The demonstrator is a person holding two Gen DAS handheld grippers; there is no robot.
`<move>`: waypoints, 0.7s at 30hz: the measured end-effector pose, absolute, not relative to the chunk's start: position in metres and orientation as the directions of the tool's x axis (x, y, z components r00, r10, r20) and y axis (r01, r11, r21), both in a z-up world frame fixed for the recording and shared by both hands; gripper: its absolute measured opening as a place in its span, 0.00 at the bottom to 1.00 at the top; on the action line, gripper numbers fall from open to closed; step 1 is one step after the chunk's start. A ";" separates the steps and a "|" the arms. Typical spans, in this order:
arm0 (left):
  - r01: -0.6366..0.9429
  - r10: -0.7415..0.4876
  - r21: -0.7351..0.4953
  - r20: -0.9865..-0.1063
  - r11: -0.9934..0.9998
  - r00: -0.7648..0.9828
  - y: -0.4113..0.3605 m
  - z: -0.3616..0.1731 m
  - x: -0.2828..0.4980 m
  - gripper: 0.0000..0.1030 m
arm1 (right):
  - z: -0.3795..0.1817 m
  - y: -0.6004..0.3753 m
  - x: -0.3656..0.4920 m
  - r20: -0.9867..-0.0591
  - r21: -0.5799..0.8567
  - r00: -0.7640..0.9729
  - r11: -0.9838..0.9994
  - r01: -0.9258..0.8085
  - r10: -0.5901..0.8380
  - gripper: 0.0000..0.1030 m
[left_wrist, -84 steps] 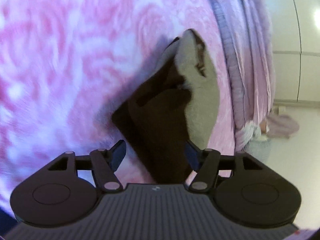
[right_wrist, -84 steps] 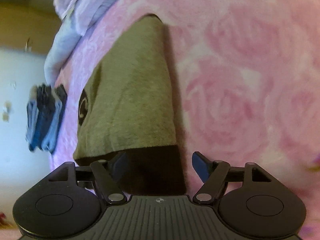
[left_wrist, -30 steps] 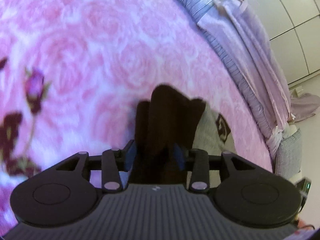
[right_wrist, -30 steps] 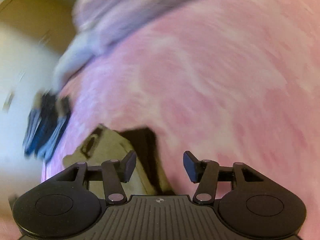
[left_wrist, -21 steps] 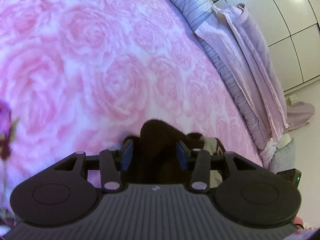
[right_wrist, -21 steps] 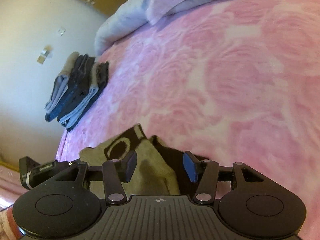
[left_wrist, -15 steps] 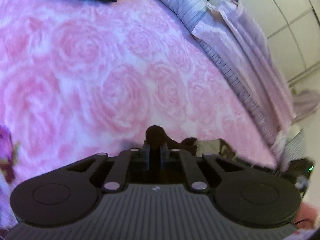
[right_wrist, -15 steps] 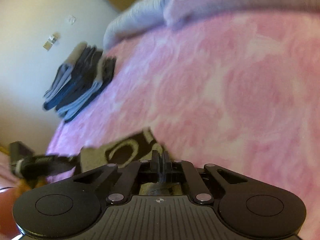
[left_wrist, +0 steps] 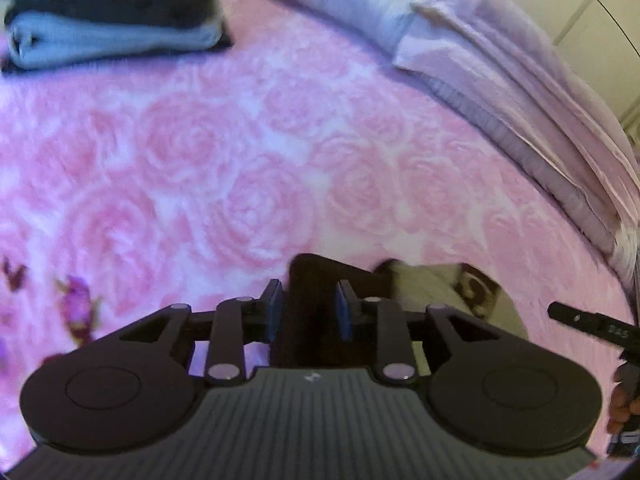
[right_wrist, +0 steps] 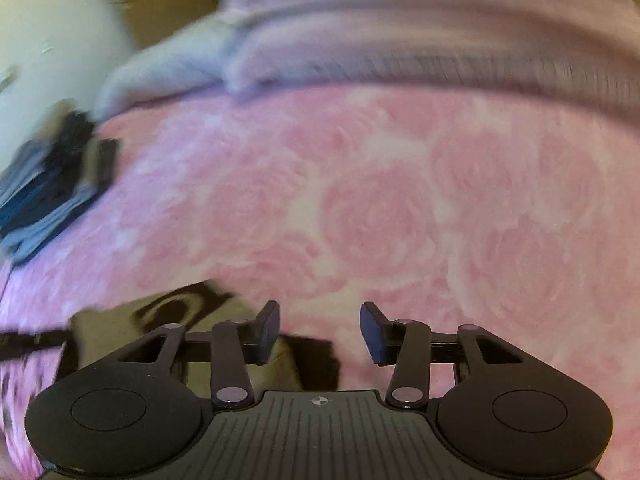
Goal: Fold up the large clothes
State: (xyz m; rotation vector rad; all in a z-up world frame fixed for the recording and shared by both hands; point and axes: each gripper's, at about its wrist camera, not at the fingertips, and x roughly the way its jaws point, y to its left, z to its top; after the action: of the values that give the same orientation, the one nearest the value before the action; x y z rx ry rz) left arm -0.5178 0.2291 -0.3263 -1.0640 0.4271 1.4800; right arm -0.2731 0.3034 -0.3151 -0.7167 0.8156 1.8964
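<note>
Dark cloth of the garment [left_wrist: 312, 292] sits between the opening jaws of the left hand-held gripper [left_wrist: 306, 312], low on the pink bed [left_wrist: 240, 160], probably a fold being let go. Right wrist view: the right hand-held gripper [right_wrist: 320, 328] is opening with nothing between its jaws, the garment [right_wrist: 132, 324] lying just left.

A home bedroom is showing: a rose-patterned pink bedspread [left_wrist: 248, 184], lilac bedding [left_wrist: 520, 92], folded clothes [left_wrist: 108, 12] stacked.
</note>
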 end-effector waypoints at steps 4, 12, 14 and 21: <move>-0.956 0.573 -0.281 -0.799 -0.090 0.181 0.214 -0.314 -0.479 0.21 | -0.316 0.268 -0.301 -0.771 0.207 -0.469 -0.527 -0.824 0.431 0.16; -0.996 0.440 -0.078 -0.896 -0.036 0.054 0.232 -0.333 -0.428 0.19 | -0.351 0.273 -0.312 -0.871 0.143 -0.330 -0.455 -0.879 0.364 0.22; -0.998 0.417 -0.044 -0.909 -0.036 0.025 0.232 -0.328 -0.424 0.23 | -0.341 0.269 -0.308 -0.871 0.162 -0.341 -0.450 -0.878 0.354 0.31; -0.999 0.365 -0.003 -0.931 -0.050 -0.016 0.226 -0.307 -0.419 0.37 | -0.308 0.251 -0.295 -0.865 0.221 -0.384 -0.440 -0.870 0.325 0.49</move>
State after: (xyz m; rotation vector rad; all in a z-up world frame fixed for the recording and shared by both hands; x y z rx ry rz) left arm -0.4191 0.2264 -0.3066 -0.9605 0.9091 1.4041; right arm -0.2950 0.2507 -0.3083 -0.9858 0.8891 1.9113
